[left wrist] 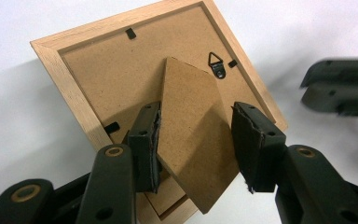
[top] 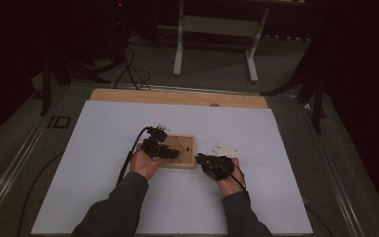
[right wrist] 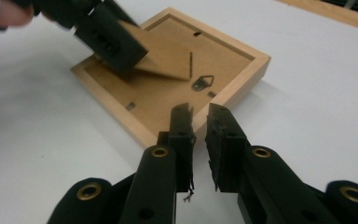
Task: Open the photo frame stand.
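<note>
While the wooden picture frame [top: 176, 150] lies face down near the centre of the white bench [top: 103, 148], its hardboard back faces up, with a metal hanger [left wrist: 216, 65] and small black retaining tabs [left wrist: 130, 32] visible. A hinged easel stand [left wrist: 193, 140] rises from the back panel. The left hand-held gripper [left wrist: 196, 144] reaches over the frame from 7 o'clock; its jaws stand moderately spread around the stand, the left pad touching the stand's edge and the right pad clear of it. The right hand-held gripper [right wrist: 199, 140] sits just beside the frame at 4 o'clock on the bench, off the frame's corner. Its jaws are narrowly parted, a slim gap showing between the pads, with nothing between them.
</note>
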`<state>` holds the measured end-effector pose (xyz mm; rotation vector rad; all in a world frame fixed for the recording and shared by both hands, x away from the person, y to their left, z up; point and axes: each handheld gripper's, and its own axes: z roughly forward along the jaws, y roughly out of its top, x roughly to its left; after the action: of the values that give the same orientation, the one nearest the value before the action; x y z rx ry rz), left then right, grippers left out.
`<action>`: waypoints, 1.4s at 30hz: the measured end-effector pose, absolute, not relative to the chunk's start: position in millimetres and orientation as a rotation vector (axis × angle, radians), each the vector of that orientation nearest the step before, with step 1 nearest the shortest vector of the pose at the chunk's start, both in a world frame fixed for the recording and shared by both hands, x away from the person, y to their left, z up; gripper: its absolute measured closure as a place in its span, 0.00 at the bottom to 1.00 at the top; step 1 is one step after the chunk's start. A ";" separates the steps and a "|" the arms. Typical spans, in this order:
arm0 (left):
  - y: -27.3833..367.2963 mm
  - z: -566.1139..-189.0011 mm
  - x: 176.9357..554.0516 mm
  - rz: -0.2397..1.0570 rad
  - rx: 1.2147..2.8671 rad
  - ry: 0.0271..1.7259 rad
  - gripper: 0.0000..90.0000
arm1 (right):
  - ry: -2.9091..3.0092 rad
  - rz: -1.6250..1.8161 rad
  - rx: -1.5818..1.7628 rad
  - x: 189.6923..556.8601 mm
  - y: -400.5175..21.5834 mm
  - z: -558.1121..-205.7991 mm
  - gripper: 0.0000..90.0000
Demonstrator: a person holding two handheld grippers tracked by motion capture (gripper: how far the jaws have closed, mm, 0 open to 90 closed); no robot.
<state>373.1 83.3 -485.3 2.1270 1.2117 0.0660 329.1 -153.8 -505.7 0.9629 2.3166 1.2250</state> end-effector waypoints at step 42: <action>71.0 -490.2 305.1 0.550 2.115 0.969 0.61 | 2.299 1.298 0.989 348.6 -168.1 -454.4 0.63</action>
<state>305.1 71.0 -490.2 2.1150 0.9691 0.5503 348.6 -168.1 -454.4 0.9891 2.2988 1.2979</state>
